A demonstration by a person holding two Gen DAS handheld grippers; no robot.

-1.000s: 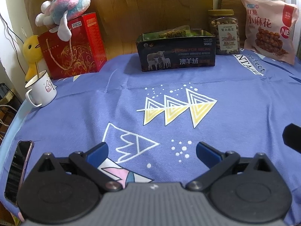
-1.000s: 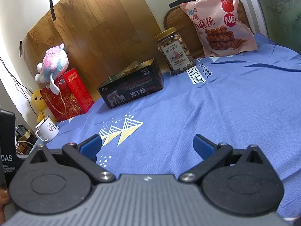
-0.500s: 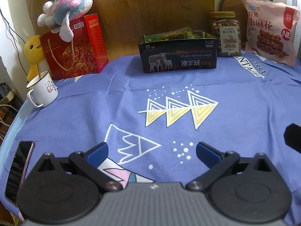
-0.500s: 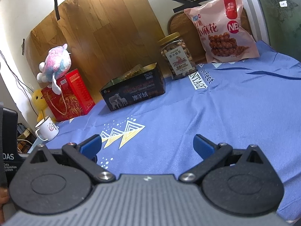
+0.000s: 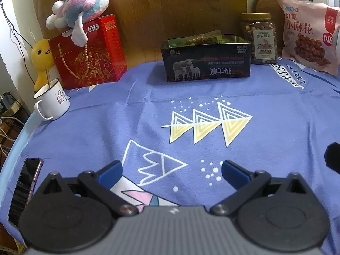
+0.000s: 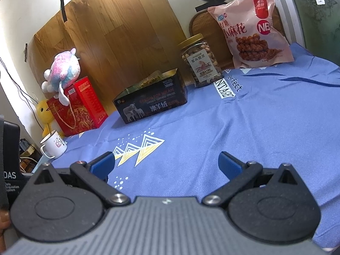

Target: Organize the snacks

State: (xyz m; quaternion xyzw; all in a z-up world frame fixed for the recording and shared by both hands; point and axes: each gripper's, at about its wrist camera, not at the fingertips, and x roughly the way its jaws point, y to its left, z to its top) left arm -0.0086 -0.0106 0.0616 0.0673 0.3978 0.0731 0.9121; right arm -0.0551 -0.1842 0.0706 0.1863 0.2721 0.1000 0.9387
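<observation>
left wrist view shows the left claw (image 5: 172, 170) low over the blue cloth (image 5: 276, 127), its two blue tips spread wide with nothing between them. the right wrist view shows the right claw (image 6: 165, 162) the same way, wide apart and holding nothing. both sit well back from the snacks, so i think they are just waiting here before a reach. far ahead of the left claw stands a dark tin box (image 5: 206, 60) with no lid on. a few snack packets (image 5: 201, 39) poke up out of its top, so it looks like the place where snacks go. just to the right of the box is a clear jar (image 5: 260, 40) with a gold lid, full of nuts. further right a big pink snack bag (image 5: 308, 36) leans back against the wall, which keeps it standing up. the jar and the bag are outside the box and look too big to go in it, so maybe they only get lined up. far ahead and to the left is a red gift bag (image 5: 89, 53) with a soft toy (image 5: 82, 6) lying on top. a white mug (image 5: 52, 102) stands in front of it, with a stick in it. a phone (image 5: 25, 187) lies flat just left of the left claw.
</observation>
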